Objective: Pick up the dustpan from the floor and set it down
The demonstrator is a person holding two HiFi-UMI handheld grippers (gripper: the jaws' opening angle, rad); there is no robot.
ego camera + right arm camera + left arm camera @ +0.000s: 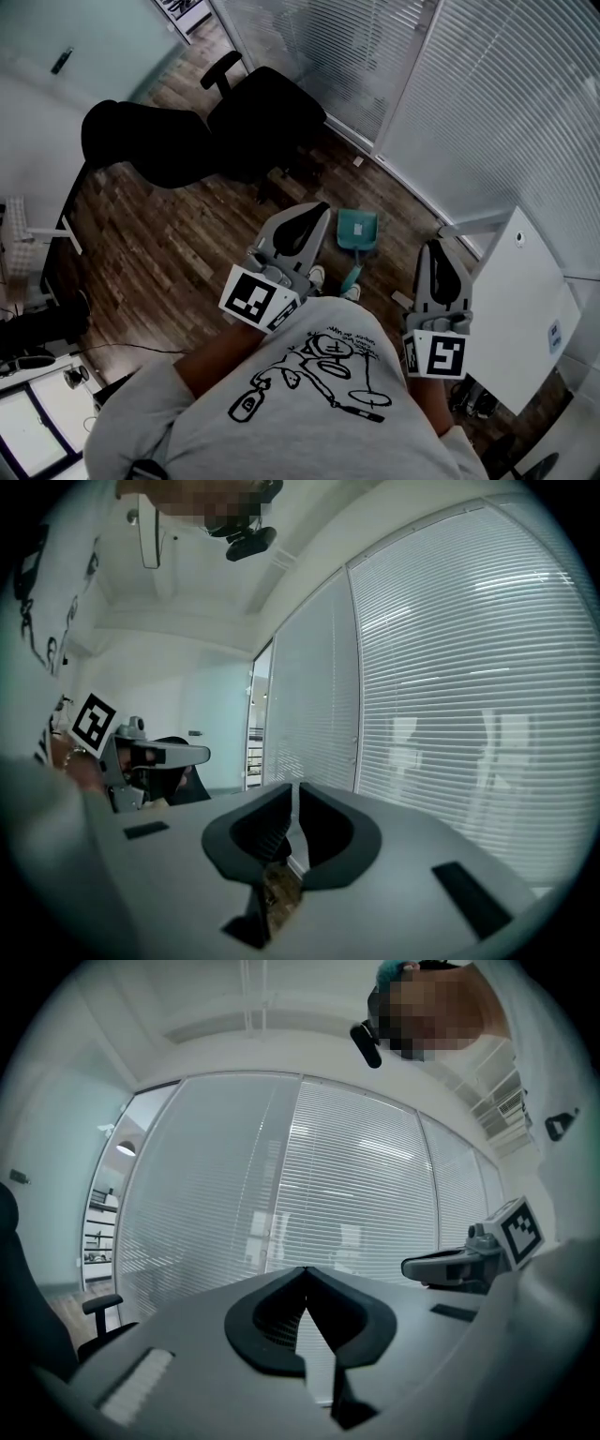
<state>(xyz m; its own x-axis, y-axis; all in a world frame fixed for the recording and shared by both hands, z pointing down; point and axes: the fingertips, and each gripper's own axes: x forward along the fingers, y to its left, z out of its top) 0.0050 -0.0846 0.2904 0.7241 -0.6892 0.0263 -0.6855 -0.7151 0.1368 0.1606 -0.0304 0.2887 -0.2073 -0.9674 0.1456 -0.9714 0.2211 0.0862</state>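
Note:
A teal dustpan (357, 231) lies on the wood floor by the window blinds, its handle (352, 277) pointing back toward my feet. My left gripper (317, 211) is held level at waist height, left of the dustpan and well above it. In its own view the left gripper (305, 1271) has its jaw tips touching, with nothing between them. My right gripper (434, 247) hovers to the dustpan's right. Seen in its own view, the right gripper (294, 787) shows only a thin slit between its jaws and holds nothing. Both point at the blinds.
Two black office chairs (258, 117) (141, 141) stand on the floor behind the dustpan. A white desk (525, 309) sits at the right, close to my right gripper. Glass walls with blinds (487, 103) run along the far side. Cables (122, 349) trail at the left.

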